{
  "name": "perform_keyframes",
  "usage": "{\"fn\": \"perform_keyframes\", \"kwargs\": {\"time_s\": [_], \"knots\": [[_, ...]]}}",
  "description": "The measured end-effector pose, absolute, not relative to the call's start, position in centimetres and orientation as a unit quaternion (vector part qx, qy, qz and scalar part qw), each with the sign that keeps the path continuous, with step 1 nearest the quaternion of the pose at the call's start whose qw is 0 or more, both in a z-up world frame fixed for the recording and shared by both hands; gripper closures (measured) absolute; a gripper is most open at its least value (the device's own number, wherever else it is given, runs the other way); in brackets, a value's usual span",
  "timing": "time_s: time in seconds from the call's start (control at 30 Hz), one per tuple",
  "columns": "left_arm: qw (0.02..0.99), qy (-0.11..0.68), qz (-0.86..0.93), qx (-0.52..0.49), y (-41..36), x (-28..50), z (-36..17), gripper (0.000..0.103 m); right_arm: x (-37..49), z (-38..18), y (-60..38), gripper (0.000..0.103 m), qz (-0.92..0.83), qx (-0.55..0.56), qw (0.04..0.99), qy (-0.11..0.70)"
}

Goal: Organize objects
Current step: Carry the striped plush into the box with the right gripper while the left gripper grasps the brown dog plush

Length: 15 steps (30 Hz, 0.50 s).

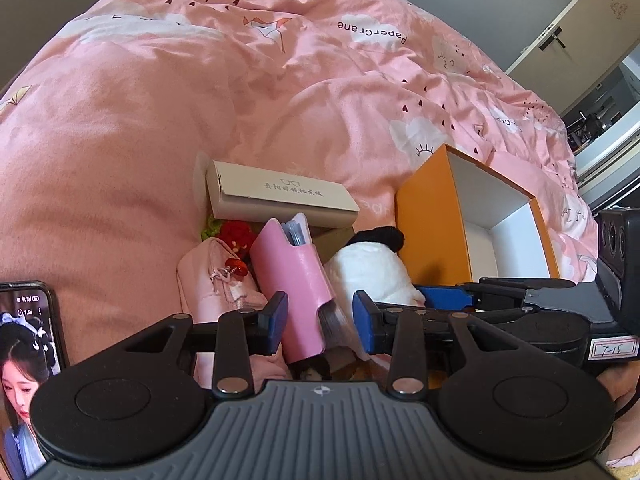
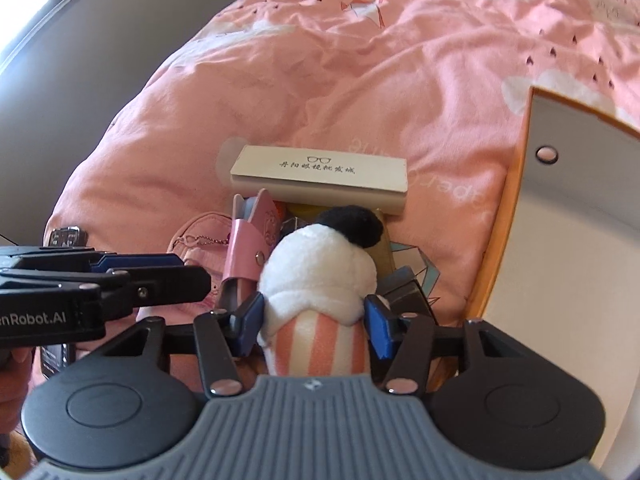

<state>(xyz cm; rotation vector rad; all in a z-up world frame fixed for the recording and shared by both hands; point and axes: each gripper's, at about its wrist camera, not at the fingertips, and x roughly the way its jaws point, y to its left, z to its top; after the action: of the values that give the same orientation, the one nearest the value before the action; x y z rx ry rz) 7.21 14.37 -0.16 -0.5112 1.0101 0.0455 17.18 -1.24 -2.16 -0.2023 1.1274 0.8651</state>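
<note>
A pile of small things lies on a pink bedspread. My left gripper [image 1: 320, 320] is open around the lower end of a pink leather case [image 1: 294, 280]; its pads stand apart from the case's sides. My right gripper [image 2: 314, 320] has its pads at both sides of a white plush toy [image 2: 320, 276] with a black ear and a pink-striped base; whether they press it is unclear. A beige glasses box [image 1: 276, 196] lies behind the pile, also in the right wrist view [image 2: 320, 172]. A pink zip pouch [image 1: 212, 280] lies left of the case.
An open orange box [image 1: 472, 232] with a white inside stands right of the pile; its wall fills the right of the right wrist view [image 2: 560, 200]. A phone [image 1: 28, 360] with a lit screen lies at the left. Cupboards stand beyond the bed.
</note>
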Motion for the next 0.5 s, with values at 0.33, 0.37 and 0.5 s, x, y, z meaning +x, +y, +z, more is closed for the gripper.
{"fn": "perform_keyframes", "kwargs": {"time_s": [0.33, 0.37, 0.5], "knots": [[0.831, 0.499, -0.001, -0.245, 11.6, 6.1, 0.5, 0.050, 13.2, 4.3, -6.7, 0.048, 0.367, -0.115, 0.846, 0.369], [0.826, 0.504, -0.002, -0.251, 11.3, 6.2, 0.2, 0.047, 13.2, 4.8, -7.4, 0.048, 0.362, -0.108, 0.852, 0.362], [0.815, 0.519, 0.015, -0.257, 10.0, 6.5, -1.4, 0.041, 13.3, 5.8, -10.5, 0.048, 0.322, -0.084, 0.874, 0.354]]}}
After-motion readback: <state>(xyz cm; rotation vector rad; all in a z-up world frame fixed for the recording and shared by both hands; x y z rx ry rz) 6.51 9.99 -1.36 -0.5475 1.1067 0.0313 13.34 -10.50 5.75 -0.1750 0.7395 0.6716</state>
